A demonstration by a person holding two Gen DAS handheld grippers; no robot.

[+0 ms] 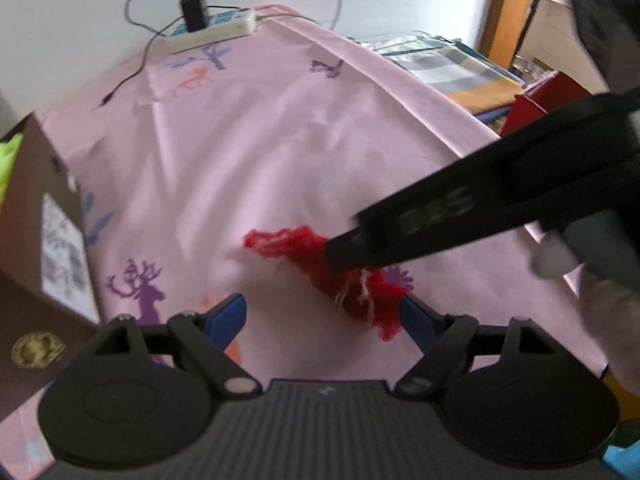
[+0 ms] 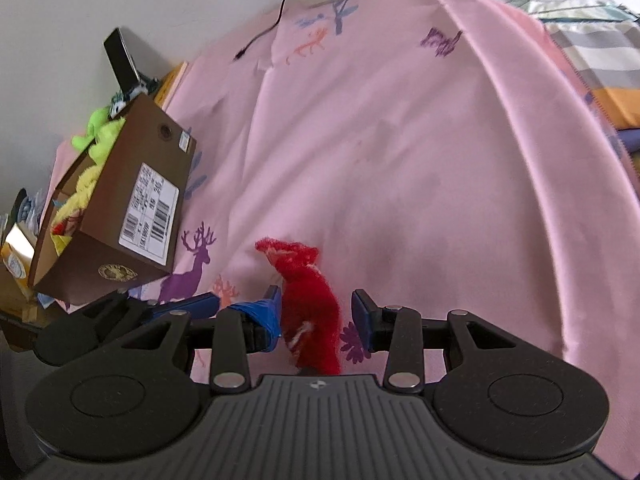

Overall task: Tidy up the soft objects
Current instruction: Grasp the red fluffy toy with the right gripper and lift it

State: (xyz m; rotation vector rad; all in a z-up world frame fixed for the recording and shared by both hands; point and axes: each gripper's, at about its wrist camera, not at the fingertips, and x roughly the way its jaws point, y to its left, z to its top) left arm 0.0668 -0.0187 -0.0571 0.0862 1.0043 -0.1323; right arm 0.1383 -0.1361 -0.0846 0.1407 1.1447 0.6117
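Red knitted piece (image 2: 310, 304): on the pink sheet (image 2: 400, 160), six o'clock, between the right gripper (image 2: 316, 314) fingers.
Left gripper (image 1: 322, 314): fingers wide, empty.
Right fingers: apart, not pressing.
Shoebox (image 2: 132, 208): nine o'clock.
Advice: pinch mid-body, avoid catching sheet.

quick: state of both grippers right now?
Left gripper: open, holding nothing; the red knitted piece lies by its right finger.
Right gripper: open around the red knitted piece, pads not pressing it.

A pink animal-print sheet (image 2: 420, 160) carries a red knitted piece (image 2: 308, 300), brown box (image 2: 132, 184) and power strip (image 1: 212, 32).
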